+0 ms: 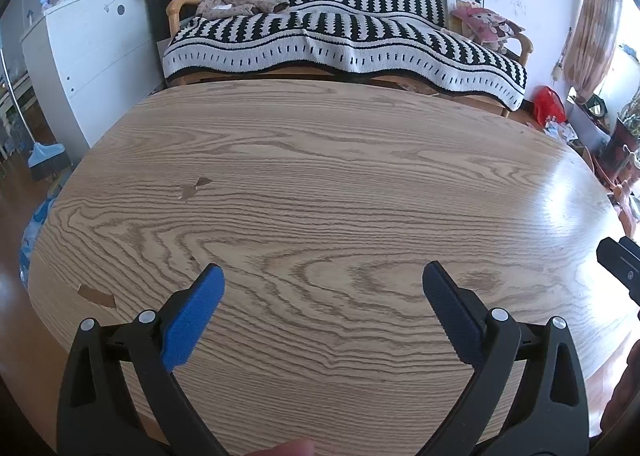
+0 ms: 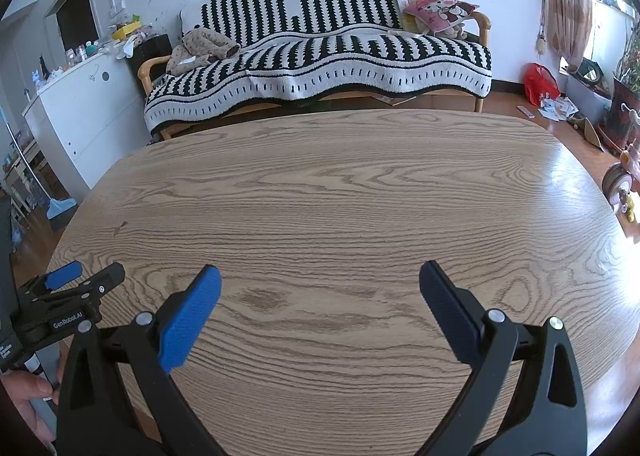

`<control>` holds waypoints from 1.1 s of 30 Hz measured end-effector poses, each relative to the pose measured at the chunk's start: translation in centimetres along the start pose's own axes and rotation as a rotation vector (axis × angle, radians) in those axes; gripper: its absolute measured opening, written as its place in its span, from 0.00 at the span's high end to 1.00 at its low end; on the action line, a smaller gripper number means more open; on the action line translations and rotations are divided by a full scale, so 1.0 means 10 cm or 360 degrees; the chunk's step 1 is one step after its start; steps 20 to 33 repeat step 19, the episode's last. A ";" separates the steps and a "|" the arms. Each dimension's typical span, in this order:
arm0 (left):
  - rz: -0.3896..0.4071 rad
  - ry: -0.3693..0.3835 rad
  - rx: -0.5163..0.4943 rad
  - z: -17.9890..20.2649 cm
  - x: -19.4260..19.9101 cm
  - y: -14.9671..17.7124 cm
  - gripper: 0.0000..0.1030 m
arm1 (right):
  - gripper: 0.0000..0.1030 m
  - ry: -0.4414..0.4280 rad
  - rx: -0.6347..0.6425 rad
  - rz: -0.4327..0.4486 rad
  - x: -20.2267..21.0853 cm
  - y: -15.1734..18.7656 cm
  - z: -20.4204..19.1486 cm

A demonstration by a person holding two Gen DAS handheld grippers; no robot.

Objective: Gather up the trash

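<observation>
My left gripper [image 1: 323, 276] is open and empty, with its blue-padded fingers spread wide over the near part of a wooden table [image 1: 320, 184]. My right gripper [image 2: 320, 276] is also open and empty over the same table [image 2: 340, 196]. The left gripper also shows at the left edge of the right wrist view [image 2: 80, 276]. Part of the right gripper shows at the right edge of the left wrist view [image 1: 620, 260]. No trash shows on the tabletop in either view. Scraps of paper [image 2: 556, 108] lie on the floor at the far right, next to a red bag [image 2: 540, 82].
A sofa with a black-and-white blanket [image 1: 340, 36] stands behind the table. A white cabinet [image 1: 84, 56] with clutter on top is at the left, with a broom [image 1: 44, 156] beside it. A child's tricycle [image 2: 624, 176] and plants are at the right.
</observation>
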State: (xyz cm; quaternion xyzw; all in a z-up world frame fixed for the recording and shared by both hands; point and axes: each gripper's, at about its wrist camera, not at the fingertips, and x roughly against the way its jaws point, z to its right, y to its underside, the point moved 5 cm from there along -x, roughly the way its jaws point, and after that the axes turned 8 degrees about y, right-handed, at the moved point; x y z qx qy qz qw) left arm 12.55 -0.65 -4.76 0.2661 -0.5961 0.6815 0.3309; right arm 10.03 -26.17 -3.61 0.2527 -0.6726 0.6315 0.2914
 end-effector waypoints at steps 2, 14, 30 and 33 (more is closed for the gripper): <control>0.0003 0.0000 -0.0010 0.01 0.00 0.00 0.06 | 0.07 0.0004 0.0002 0.0003 0.01 0.00 0.00; 0.0039 -0.0024 -0.0035 0.02 0.03 -0.04 0.06 | 0.07 0.0000 -0.0002 -0.0003 -0.01 0.00 0.01; 0.0024 -0.0020 -0.0015 0.00 0.01 -0.04 0.06 | 0.07 0.0001 0.0000 -0.0001 -0.01 0.00 0.01; 0.0024 -0.0020 -0.0015 0.00 0.01 -0.04 0.06 | 0.07 0.0001 0.0000 -0.0001 -0.01 0.00 0.01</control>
